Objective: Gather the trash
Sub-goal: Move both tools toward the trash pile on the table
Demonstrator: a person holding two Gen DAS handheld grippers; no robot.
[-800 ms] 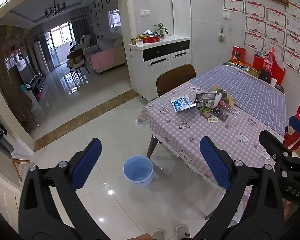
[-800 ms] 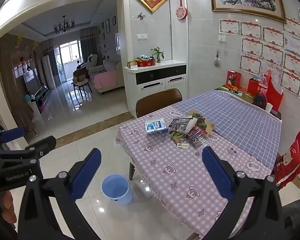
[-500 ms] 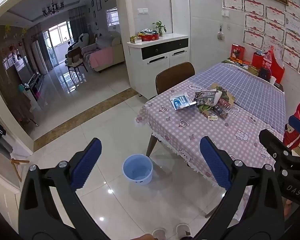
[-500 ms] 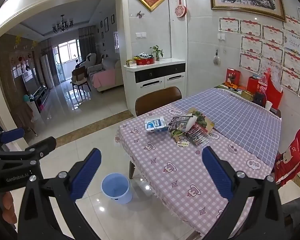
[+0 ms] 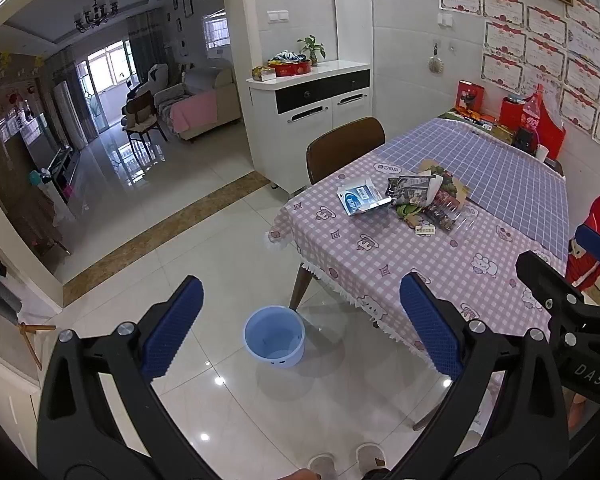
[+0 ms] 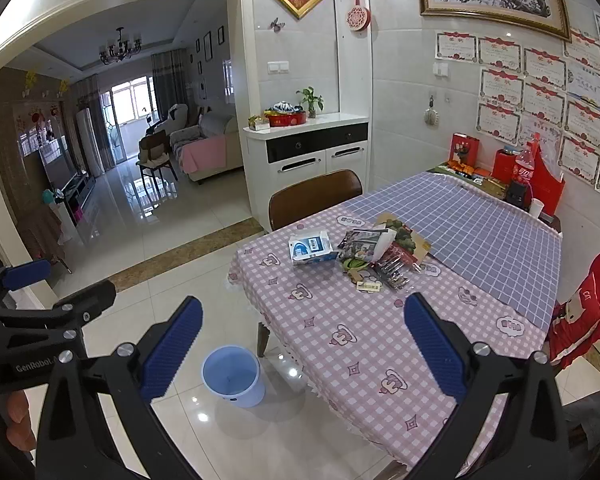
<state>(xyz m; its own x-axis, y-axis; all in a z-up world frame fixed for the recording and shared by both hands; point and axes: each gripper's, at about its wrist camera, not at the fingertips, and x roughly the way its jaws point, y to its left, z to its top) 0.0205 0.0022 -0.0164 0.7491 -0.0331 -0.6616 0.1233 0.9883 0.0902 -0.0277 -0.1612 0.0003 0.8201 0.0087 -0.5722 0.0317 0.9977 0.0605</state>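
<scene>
In the left wrist view, my left gripper (image 5: 300,332) has its two blue fingers (image 5: 172,328) spread wide, and nothing is between them. It hangs above the white tiled floor (image 5: 188,248). Between the fingers, lower down, I see the light blue bucket (image 5: 274,336) standing on the floor, just beside the corner leg of the table (image 5: 380,264). The table has a pink checked cloth. On it, well apart from my fingers, lies the trash pile (image 5: 424,202): wrappers and packets heaped together, and a white and blue box (image 5: 360,198) touching its left side. A brown chair (image 5: 344,152) stands at the far edge of the table. My right gripper (image 5: 572,280) shows at the right border.

In the right wrist view, my right gripper (image 6: 304,342) is also released, the blue fingers (image 6: 434,344) far apart and holding nothing. It hangs over the near part of the table (image 6: 360,328). The trash pile (image 6: 380,258) and the white and blue box (image 6: 312,246) lie further ahead on the cloth. The bucket (image 6: 232,374) stands on the floor at the left of the table corner. My left gripper (image 6: 40,292) shows at the left border.
</scene>
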